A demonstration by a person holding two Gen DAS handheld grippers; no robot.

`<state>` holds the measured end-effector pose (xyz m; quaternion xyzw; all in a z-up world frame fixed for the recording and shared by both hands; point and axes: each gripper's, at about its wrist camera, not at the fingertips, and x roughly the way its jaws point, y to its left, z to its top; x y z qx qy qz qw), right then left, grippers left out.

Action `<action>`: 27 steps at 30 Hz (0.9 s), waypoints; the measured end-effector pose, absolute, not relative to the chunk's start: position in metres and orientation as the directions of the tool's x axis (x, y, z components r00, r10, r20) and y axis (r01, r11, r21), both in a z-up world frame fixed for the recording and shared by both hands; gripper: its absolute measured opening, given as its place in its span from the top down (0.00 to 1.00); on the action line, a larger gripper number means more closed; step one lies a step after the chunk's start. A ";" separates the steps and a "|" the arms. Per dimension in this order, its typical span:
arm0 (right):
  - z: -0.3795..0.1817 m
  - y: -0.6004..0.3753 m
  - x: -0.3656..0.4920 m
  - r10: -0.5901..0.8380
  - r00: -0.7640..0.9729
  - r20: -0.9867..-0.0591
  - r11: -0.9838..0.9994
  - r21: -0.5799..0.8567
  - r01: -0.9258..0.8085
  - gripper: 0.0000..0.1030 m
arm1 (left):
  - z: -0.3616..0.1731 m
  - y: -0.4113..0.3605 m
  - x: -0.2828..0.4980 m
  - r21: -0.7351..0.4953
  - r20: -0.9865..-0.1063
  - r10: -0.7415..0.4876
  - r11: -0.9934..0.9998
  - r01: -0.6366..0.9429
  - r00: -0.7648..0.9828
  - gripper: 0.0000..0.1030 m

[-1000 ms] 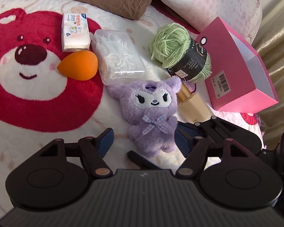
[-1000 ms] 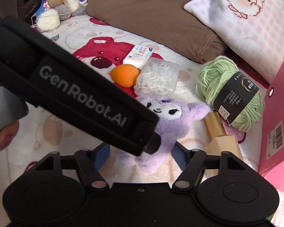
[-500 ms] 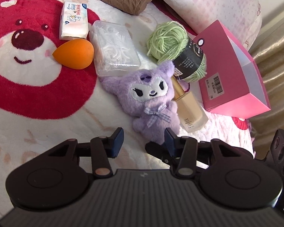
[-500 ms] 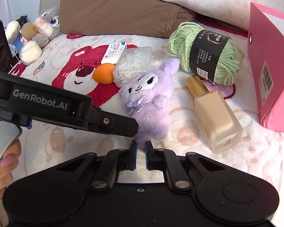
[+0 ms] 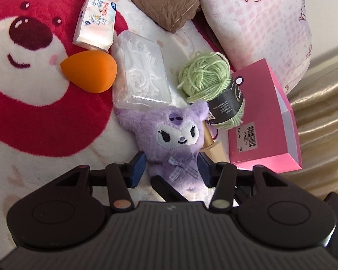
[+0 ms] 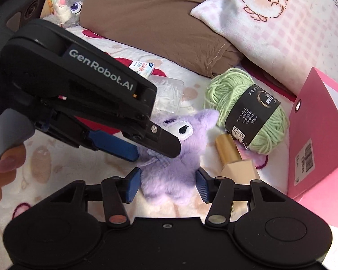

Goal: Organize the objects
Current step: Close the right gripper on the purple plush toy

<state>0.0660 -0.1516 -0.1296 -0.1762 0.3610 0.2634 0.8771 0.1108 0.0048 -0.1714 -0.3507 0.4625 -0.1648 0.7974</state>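
Note:
A purple plush toy [image 5: 178,139] lies on the bear blanket; it also shows in the right wrist view [image 6: 175,168]. My left gripper [image 5: 171,168] is open with its fingers on either side of the plush's body. My right gripper [image 6: 166,183] is open too, its fingers beside the plush's legs. The left gripper [image 6: 146,148] crosses the right wrist view over the plush. A pink box [image 5: 266,121] lies open to the right. Green yarn [image 5: 211,85], a gold-capped bottle [image 6: 236,164], an orange sponge [image 5: 90,74], a clear case [image 5: 139,72] and a tissue pack [image 5: 94,24] lie around.
A brown pillow [image 6: 160,22] and a pink checked pillow [image 6: 281,20] lie at the back. A grey rabbit plush [image 6: 67,6] sits at the far left. A gold curtain [image 5: 322,121] hangs past the bed's right edge.
My left gripper has moved forward so its fingers now flank the plush. My right gripper has gone from shut to open and now straddles the plush's legs.

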 end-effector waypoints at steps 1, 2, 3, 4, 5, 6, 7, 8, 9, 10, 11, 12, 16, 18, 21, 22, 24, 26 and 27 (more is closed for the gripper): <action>-0.132 -0.151 0.065 0.336 0.598 -0.728 0.800 -0.115 -0.589 0.50 | -0.173 0.004 0.111 -0.710 -0.626 -0.587 0.701 -0.064 0.514 0.54; -0.132 -0.151 0.066 0.338 0.599 -0.726 0.803 -0.109 -0.586 0.53 | -0.174 0.003 0.109 -0.710 -0.626 -0.589 0.701 -0.061 0.511 0.55; -0.131 -0.154 0.064 0.345 0.604 -0.718 0.812 -0.095 -0.576 0.55 | -0.173 0.002 0.108 -0.713 -0.622 -0.594 0.699 -0.055 0.510 0.56; -0.129 -0.159 0.063 0.365 0.597 -0.714 0.821 -0.055 -0.568 0.56 | -0.171 0.002 0.107 -0.719 -0.615 -0.604 0.693 -0.048 0.507 0.56; -0.127 -0.165 0.063 0.388 0.579 -0.717 0.830 -0.001 -0.558 0.57 | -0.169 0.001 0.106 -0.722 -0.612 -0.609 0.691 -0.043 0.504 0.55; -0.126 -0.171 0.063 0.403 0.557 -0.726 0.840 0.051 -0.541 0.57 | -0.166 0.000 0.105 -0.719 -0.612 -0.609 0.694 -0.035 0.504 0.55; -0.125 -0.178 0.066 0.422 0.525 -0.739 0.848 0.116 -0.517 0.57 | -0.164 -0.002 0.104 -0.717 -0.612 -0.611 0.697 -0.025 0.502 0.55; -0.124 -0.185 0.068 0.443 0.495 -0.747 0.853 0.182 -0.489 0.58 | -0.162 -0.003 0.103 -0.713 -0.616 -0.611 0.701 -0.021 0.497 0.56; -0.123 -0.192 0.070 0.468 0.469 -0.749 0.853 0.245 -0.461 0.59 | -0.160 -0.005 0.102 -0.707 -0.622 -0.608 0.707 -0.022 0.494 0.55; -0.122 -0.199 0.070 0.495 0.444 -0.747 0.848 0.302 -0.435 0.60 | -0.159 -0.006 0.101 -0.701 -0.630 -0.601 0.712 -0.028 0.492 0.55; -0.121 -0.205 0.070 0.515 0.427 -0.743 0.842 0.345 -0.415 0.60 | -0.158 -0.007 0.099 -0.698 -0.637 -0.596 0.715 -0.039 0.489 0.55; -0.120 -0.209 0.069 0.531 0.414 -0.739 0.835 0.376 -0.401 0.60 | -0.157 -0.008 0.097 -0.697 -0.643 -0.595 0.716 -0.047 0.483 0.51; -0.122 -0.209 0.062 0.528 0.374 -0.763 0.829 0.365 -0.424 0.59 | -0.155 -0.015 0.091 -0.639 -0.692 -0.553 0.768 -0.038 0.464 0.49; -0.123 -0.200 0.056 0.457 0.410 -0.789 0.850 0.251 -0.464 0.52 | -0.158 -0.019 0.090 -0.593 -0.721 -0.514 0.804 -0.031 0.465 0.47; -0.118 -0.191 0.046 0.364 0.505 -0.782 0.856 0.068 -0.512 0.39 | -0.161 -0.020 0.089 -0.597 -0.717 -0.512 0.802 -0.036 0.474 0.47; -0.116 -0.189 0.042 0.351 0.529 -0.773 0.845 0.018 -0.534 0.39 | -0.160 -0.021 0.089 -0.600 -0.712 -0.516 0.800 -0.030 0.476 0.48; -0.114 -0.185 0.033 0.339 0.553 -0.761 0.820 -0.049 -0.571 0.39 | -0.159 -0.021 0.088 -0.626 -0.683 -0.544 0.779 -0.007 0.487 0.57; -0.113 -0.183 0.030 0.349 0.557 -0.754 0.804 -0.065 -0.591 0.38 | -0.160 -0.021 0.087 -0.668 -0.648 -0.586 0.744 0.005 0.487 0.61; -0.114 -0.182 0.031 0.351 0.554 -0.755 0.807 -0.056 -0.588 0.37 | -0.161 -0.024 0.088 -0.658 -0.663 -0.578 0.753 -0.003 0.476 0.65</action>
